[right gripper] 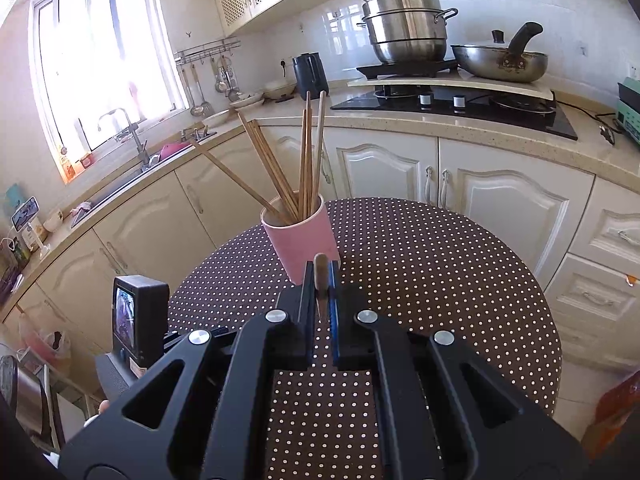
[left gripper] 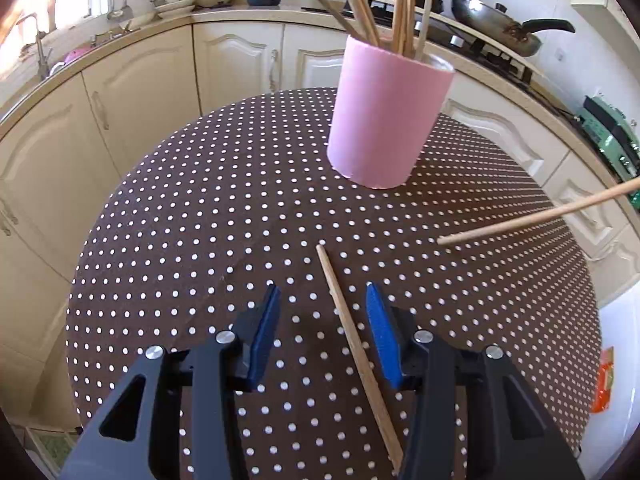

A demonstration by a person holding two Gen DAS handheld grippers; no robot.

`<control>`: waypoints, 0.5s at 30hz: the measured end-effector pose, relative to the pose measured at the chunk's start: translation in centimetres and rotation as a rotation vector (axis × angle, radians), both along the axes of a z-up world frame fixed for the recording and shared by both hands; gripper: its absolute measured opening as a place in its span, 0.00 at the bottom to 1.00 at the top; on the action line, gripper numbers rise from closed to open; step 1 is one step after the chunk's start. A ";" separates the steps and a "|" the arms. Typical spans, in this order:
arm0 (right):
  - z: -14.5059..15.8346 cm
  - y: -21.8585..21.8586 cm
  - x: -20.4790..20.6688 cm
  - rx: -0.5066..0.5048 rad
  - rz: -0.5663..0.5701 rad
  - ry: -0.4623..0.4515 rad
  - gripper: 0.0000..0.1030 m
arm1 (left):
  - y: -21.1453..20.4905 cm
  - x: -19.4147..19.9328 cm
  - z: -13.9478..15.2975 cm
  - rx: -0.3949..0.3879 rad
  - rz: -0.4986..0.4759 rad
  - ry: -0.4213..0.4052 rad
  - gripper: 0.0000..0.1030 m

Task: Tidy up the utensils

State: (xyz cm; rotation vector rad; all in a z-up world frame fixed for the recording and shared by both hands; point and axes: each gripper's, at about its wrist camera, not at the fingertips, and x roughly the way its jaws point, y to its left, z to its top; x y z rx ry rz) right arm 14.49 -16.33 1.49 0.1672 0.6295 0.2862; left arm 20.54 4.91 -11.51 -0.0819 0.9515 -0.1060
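A pink cup (left gripper: 386,120) stands on the round brown dotted table (left gripper: 200,240) and holds several wooden chopsticks (left gripper: 402,8). It also shows in the right wrist view (right gripper: 306,236), chopsticks (right gripper: 308,160) upright and fanned. One loose chopstick (left gripper: 354,344) lies on the table between the fingers of my open left gripper (left gripper: 322,300). My right gripper (right gripper: 321,276) is shut on another chopstick (right gripper: 320,272), held above the table; that chopstick shows in the left wrist view (left gripper: 540,216), coming in from the right, its tip pointing left.
Cream kitchen cabinets (right gripper: 392,168) and a counter curve behind the table. A stove with a steel pot (right gripper: 408,28) and a pan (right gripper: 500,60) is at the back right, a sink (right gripper: 132,172) at the left. The left gripper's camera unit (right gripper: 138,316) shows at lower left.
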 end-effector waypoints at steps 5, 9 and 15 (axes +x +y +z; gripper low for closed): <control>-0.2 -0.1 0.0 0.006 -0.017 -0.002 0.06 | -1.5 0.1 -0.3 0.137 0.031 -0.023 0.08; -0.3 -0.2 0.0 0.014 -0.020 -0.006 0.06 | 0.7 0.0 0.8 0.065 0.054 -0.003 0.05; 0.2 0.3 0.2 0.004 0.000 -0.015 0.06 | 1.8 -2.7 4.7 0.002 0.082 -0.138 0.05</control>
